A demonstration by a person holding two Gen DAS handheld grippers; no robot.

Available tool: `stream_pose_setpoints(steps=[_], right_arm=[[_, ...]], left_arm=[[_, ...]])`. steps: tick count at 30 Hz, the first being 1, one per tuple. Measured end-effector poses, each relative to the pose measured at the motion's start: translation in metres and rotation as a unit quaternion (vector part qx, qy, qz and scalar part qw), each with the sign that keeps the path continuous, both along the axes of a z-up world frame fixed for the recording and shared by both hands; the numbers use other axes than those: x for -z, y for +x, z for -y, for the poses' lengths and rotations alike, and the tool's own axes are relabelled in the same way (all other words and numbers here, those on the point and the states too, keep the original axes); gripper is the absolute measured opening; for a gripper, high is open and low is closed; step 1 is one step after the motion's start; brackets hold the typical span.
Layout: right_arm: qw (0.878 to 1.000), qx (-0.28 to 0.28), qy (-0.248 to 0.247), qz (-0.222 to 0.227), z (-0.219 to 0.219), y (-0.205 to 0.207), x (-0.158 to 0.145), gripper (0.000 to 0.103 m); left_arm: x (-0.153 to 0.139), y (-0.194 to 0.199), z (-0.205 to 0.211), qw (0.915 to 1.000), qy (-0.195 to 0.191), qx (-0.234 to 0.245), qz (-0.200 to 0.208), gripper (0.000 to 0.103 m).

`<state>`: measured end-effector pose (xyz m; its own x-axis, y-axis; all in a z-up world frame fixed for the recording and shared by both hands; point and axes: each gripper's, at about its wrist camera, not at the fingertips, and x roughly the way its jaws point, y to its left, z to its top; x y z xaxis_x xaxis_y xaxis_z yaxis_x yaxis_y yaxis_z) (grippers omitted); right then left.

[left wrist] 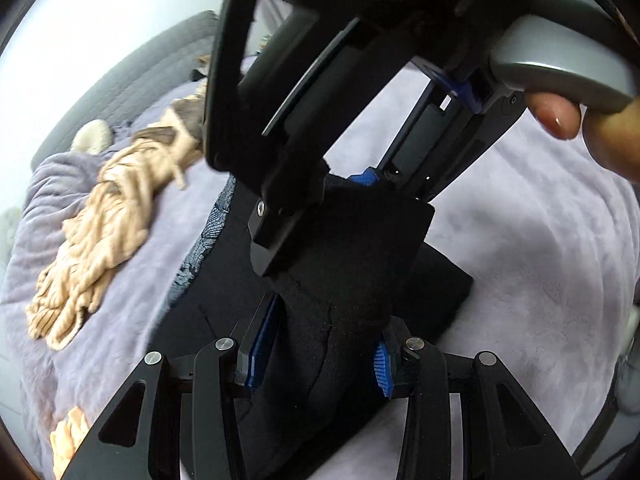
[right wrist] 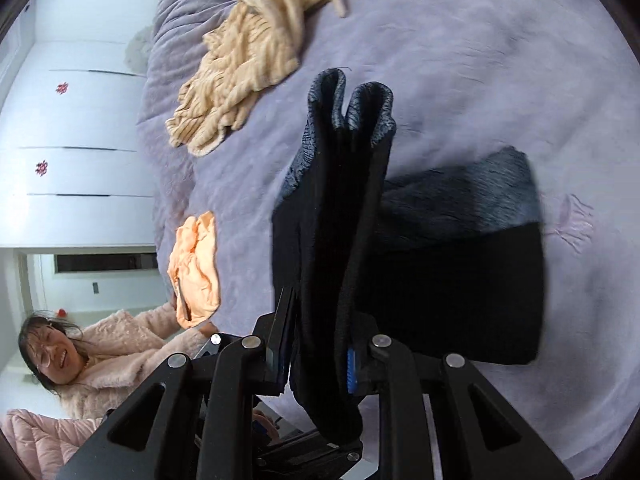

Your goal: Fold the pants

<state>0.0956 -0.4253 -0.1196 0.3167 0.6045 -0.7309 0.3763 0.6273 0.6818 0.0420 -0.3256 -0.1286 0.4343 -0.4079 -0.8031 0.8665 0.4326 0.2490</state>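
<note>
Left wrist view: left gripper (left wrist: 316, 354) clamped on black pants (left wrist: 344, 280); right gripper (right wrist: 318, 356) likewise clamped on pants above lavender blanket (right wrist: 480, 40); beige sweater (right wrist: 248, 64) lies well apart from pants.

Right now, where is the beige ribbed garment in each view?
Left wrist: beige ribbed garment lies at the left, on the purple blanket.
Right wrist: it lies at top centre, beyond the black pants.
Shared landmark: the black pants.

Lilac bed (right wrist: 460, 40) with black pants (right wrist: 460, 280), beige knit (right wrist: 240, 80), orange garment (right wrist: 196, 268).
</note>
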Motion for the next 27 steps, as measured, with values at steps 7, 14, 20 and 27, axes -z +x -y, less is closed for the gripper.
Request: stream_pose_setpoints(steps=[7, 14, 20, 27], right_arm=[[0.997, 0.043, 0.011, -0.063, 0.040, -0.040, 0.099, 0.027], [0.996, 0.058, -0.026, -0.058, 0.035, -0.053, 0.088, 0.036], [0.982, 0.098, -0.147, -0.059, 0.029, -0.074, 0.028, 0.037], [0.982, 0.065, -0.169, -0.047, -0.018, -0.064, 0.029, 0.039]], left_arm=[[0.031, -0.013, 0.002, 0.9974, 0.054, 0.018, -0.044, 0.056], [0.003, 0.021, -0.069, 0.9920, 0.040, -0.064, -0.101, 0.078], [0.011, 0.051, -0.118, 0.9672, 0.056, -0.178, -0.173, 0.102], [0.006, 0.079, -0.152, 0.9404, 0.059, -0.252, -0.220, 0.102]])
